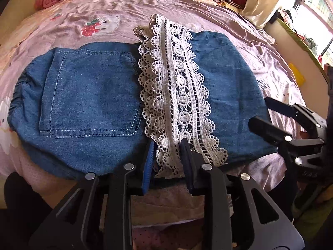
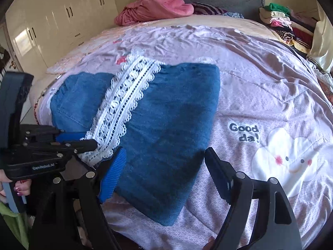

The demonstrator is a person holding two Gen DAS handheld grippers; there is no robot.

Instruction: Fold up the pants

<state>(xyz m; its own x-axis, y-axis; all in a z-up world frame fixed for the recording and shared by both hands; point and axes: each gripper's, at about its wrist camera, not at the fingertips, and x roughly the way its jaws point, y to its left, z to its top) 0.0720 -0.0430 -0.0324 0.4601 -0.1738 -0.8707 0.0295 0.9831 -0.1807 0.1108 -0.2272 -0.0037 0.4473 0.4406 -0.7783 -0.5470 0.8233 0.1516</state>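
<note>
Blue denim pants (image 1: 93, 95) lie folded on the bed, back pocket up, with a white lace hem (image 1: 179, 95) laid across their middle. My left gripper (image 1: 167, 158) sits at the near edge, its jaws narrowly apart around the lace end. In the right wrist view the pants (image 2: 170, 125) and lace (image 2: 124, 102) lie ahead-left, and the left gripper (image 2: 87, 143) shows at the lace's near end. My right gripper (image 2: 164, 166) is open and empty over the pants' near corner; it also shows in the left wrist view (image 1: 262, 112).
The bed has a pink quilt (image 2: 260, 79) with a cloud print (image 2: 291, 162). A pink garment pile (image 2: 154, 6) lies at the headboard. Stacked clothes (image 2: 285, 25) sit at the far right. White wardrobes (image 2: 52, 20) stand to the left.
</note>
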